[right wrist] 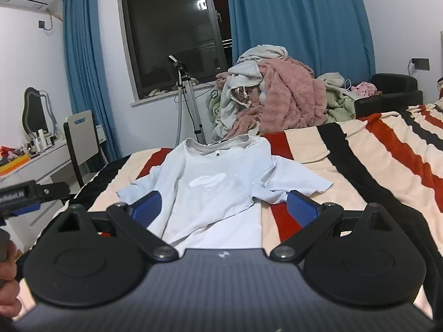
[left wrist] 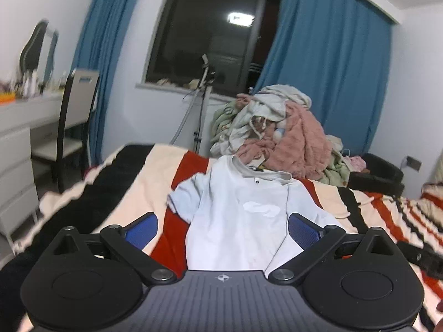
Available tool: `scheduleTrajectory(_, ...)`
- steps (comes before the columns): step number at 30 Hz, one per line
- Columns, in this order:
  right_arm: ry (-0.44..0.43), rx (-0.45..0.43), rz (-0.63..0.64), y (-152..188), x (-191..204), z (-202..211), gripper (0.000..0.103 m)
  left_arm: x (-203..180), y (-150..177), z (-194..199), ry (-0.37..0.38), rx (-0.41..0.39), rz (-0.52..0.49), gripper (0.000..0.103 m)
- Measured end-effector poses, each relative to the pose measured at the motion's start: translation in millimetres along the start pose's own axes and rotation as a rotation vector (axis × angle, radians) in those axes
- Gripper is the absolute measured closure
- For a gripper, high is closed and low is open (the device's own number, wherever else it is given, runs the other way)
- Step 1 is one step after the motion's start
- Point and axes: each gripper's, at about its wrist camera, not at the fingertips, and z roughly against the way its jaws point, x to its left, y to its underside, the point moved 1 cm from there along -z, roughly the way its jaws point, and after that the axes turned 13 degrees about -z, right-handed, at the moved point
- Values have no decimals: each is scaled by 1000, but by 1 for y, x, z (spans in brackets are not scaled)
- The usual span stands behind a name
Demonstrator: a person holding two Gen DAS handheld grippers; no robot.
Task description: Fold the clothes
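Lying spread flat on the striped blanket (right wrist: 360,149), front side up, the pale blue T-shirt (right wrist: 210,182) had its collar toward the far edge of the bed and its hem toward the near edge, under both cameras. A white oval print (right wrist: 209,180) sat on its chest, and a small dark tag showed inside the neckline. One sleeve reached out toward the left side of the bed; the other lay rumpled toward the right, its cuff on a cream stripe.

The left gripper (left wrist: 223,228) hovered over the shirt's lower half with its blue pads (left wrist: 142,231) spread wide, nothing between them. One pad stood above a red stripe just beside the shirt's left edge, the other above the fabric near the right side.

The right gripper (right wrist: 224,207) was likewise parted and empty, one pad over the shirt's body and the other over the blanket just past the right sleeve. At the left edge of the right wrist view, part of the other tool and a hand (right wrist: 8,276) gripping it were visible.

Beyond the far edge of the bed rose a heap of clothes (right wrist: 271,94), pink fleece and grey and green pieces, in front of blue curtains (right wrist: 299,19) and a dark window (right wrist: 171,27). A tripod (right wrist: 191,102) stood by the sill, and a chair (right wrist: 83,135) stood at a white dresser (right wrist: 41,163) off the left side.
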Motion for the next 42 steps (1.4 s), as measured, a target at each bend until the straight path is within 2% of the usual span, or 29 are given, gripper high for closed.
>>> scheduleTrajectory(5, -30, 7, -46, 5, -6, -7, 5, 10, 6, -23, -11, 28, 21, 3)
scheduleTrajectory(12, -37, -5, -38, 10, -8, -25, 5, 18, 15, -49, -7, 64, 63, 3)
scheduleTrajectory(17, -22, 7, -52, 7, -14, -55, 5, 30, 23, -78, -24, 114, 111, 3)
scheduleTrajectory(20, -18, 10, -15, 9, -14, -72, 6, 44, 23, -109, -17, 182, 155, 3)
scheduleTrajectory(22, -14, 19, 5, 13, -14, -81, 37, 52, 21, -131, -8, 230, 160, 3)
scheduleTrajectory(23, -13, 34, 11, 16, -14, -85, 38, 57, 19, -144, -25, 235, 151, 3)
scheduleTrajectory(27, -56, 89, 4, 27, -18, -99, 35, 86, 11, -194, -103, 220, 191, 3)
scheduleTrajectory(28, -49, 91, -1, 29, -19, -102, 26, 95, 8, -206, -115, 210, 221, 3)
scheduleTrajectory(29, -34, 87, -8, 31, -22, -106, 22, 101, 7, -218, -118, 202, 242, 3)
scheduleTrajectory(31, -21, 102, -42, 33, -30, -115, 22, 114, 4, -241, -120, 187, 281, 6)
scheduleTrajectory(34, -4, 131, -123, 36, -46, -131, 22, 128, 1, -278, -109, 166, 324, 20)
scheduleTrajectory(37, 18, 151, -216, 39, -62, -144, 22, 120, -3, -308, -78, 194, 276, 39)
scheduleTrajectory(39, 32, 154, -256, 40, -69, -148, 22, 101, -7, -323, -112, 214, 166, 50)
scheduleTrajectory(41, 42, 145, -287, 38, -76, -150, 22, 69, -11, -337, -122, 242, -27, 92)
scheduleTrajectory(42, 46, 139, -295, 37, -77, -150, 22, 52, -13, -340, -120, 243, -126, 95)
